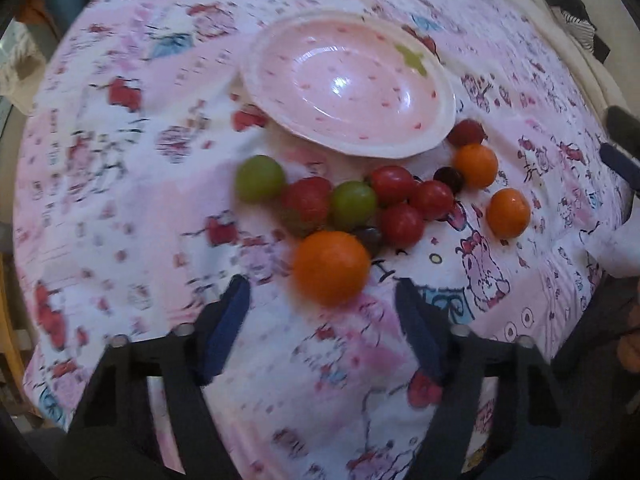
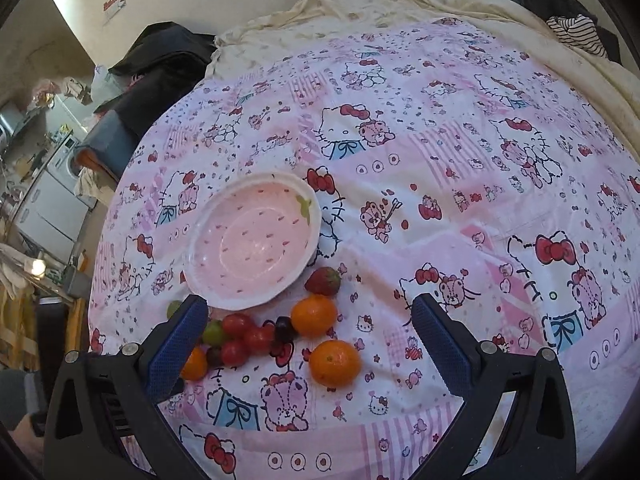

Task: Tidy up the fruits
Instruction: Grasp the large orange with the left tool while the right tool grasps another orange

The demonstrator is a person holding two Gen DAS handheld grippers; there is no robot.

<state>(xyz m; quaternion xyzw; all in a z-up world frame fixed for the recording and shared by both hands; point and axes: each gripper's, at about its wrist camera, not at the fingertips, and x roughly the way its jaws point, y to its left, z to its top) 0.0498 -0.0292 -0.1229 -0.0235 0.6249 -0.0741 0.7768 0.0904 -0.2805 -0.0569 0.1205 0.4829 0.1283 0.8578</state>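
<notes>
My left gripper [image 1: 322, 312] hangs with its jaws spread wide and nothing between them, the blue pads [image 1: 226, 326] apart over the pink-and-white cartoon-print cloth [image 1: 120, 200]. Just ahead of the gap, slightly toward my right finger, sits a round orange citrus fruit [image 1: 331, 268]; it touches neither pad. It is round, so it shows no long axis.

Beyond it lies the cluster: a green grape [image 1: 259, 178] at the left end, a red strawberry [image 1: 306, 200], a second green grape [image 1: 354, 205], three red cherry tomatoes [image 1: 402, 224] pressed together, and two dark grapes [image 1: 449, 178] tucked among them. The row runs left to right across my view. Farther right are two more orange citrus fruits [image 1: 508, 213], apart from each other, and another red strawberry [image 1: 466, 132] touching the rim of the shallow pink speckled ceramic bowl [image 1: 440, 80]. The bowl is oval, its long axis running from upper left to lower right in this view, and it holds no fruit.

My right gripper [image 2: 310, 320] is likewise released, fingers wide. Between them lie the nearer orange fruit [image 2: 335, 363], clear of both pads, and another [image 2: 314, 315] beyond it. The tomatoes [image 2: 240, 338] sit close to my left pad [image 2: 176, 344], which hides part of the third orange [image 2: 195, 364]. The bowl [image 2: 200, 240] lies ahead and left, the strawberry [image 2: 323, 281] just beside its rim, long axis lying roughly sideways.
</notes>
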